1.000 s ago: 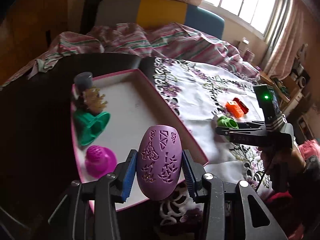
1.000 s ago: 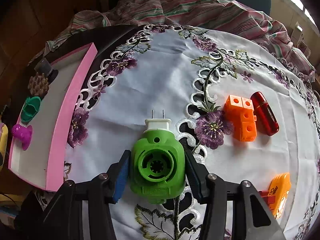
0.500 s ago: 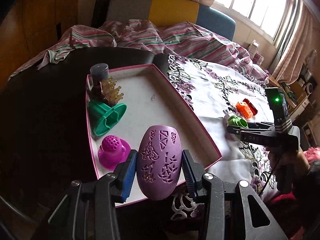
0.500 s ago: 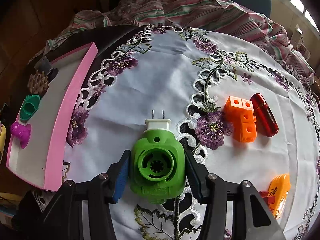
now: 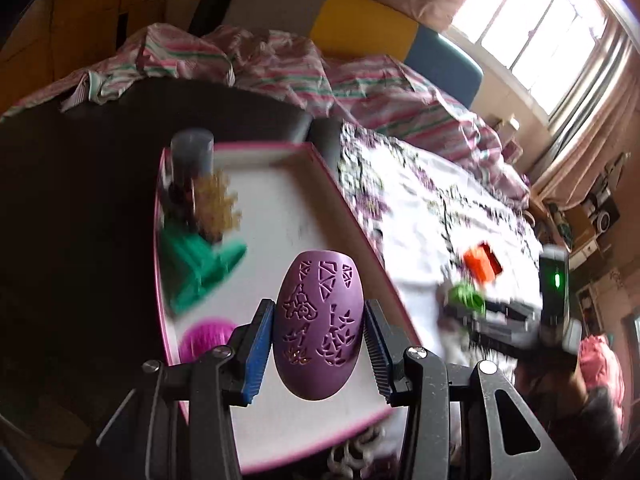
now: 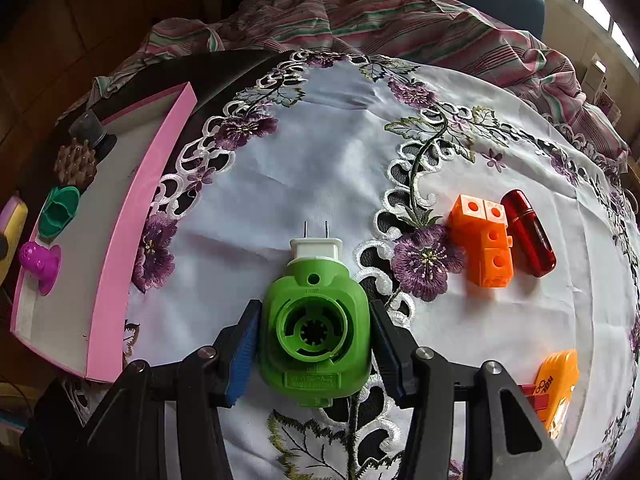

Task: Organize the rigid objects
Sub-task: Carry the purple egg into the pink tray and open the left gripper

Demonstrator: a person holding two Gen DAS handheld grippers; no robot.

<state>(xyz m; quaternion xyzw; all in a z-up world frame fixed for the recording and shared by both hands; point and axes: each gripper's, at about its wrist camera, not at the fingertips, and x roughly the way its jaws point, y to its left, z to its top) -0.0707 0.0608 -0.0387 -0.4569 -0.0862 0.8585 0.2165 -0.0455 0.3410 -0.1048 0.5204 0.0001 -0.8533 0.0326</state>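
My left gripper [image 5: 316, 338] is shut on a purple egg-shaped case [image 5: 318, 322] with cut-out patterns, held above the near part of the pink-rimmed tray [image 5: 352, 216]. Along the tray's left side lie a grey cap [image 5: 191, 152], a brown spiky piece [image 5: 218, 204], a green funnel-like piece [image 5: 200, 272] and a magenta piece [image 5: 206, 338]. My right gripper [image 6: 314, 338] is shut on a green plug-in device [image 6: 314, 330] with a white two-pin plug, over the embroidered white cloth [image 6: 320, 168]. The left wrist view is blurred.
On the cloth to the right lie joined orange cubes [image 6: 482, 240], a dark red capsule [image 6: 528, 232] and an orange item [image 6: 556, 384]. The tray [image 6: 116, 264] sits left of the cloth on a dark table. A striped blanket [image 6: 400, 16] lies behind.
The left gripper with the purple case has moved sideways and rolled, so the tray now sits further right under it. The right gripper and the green plug have not moved.
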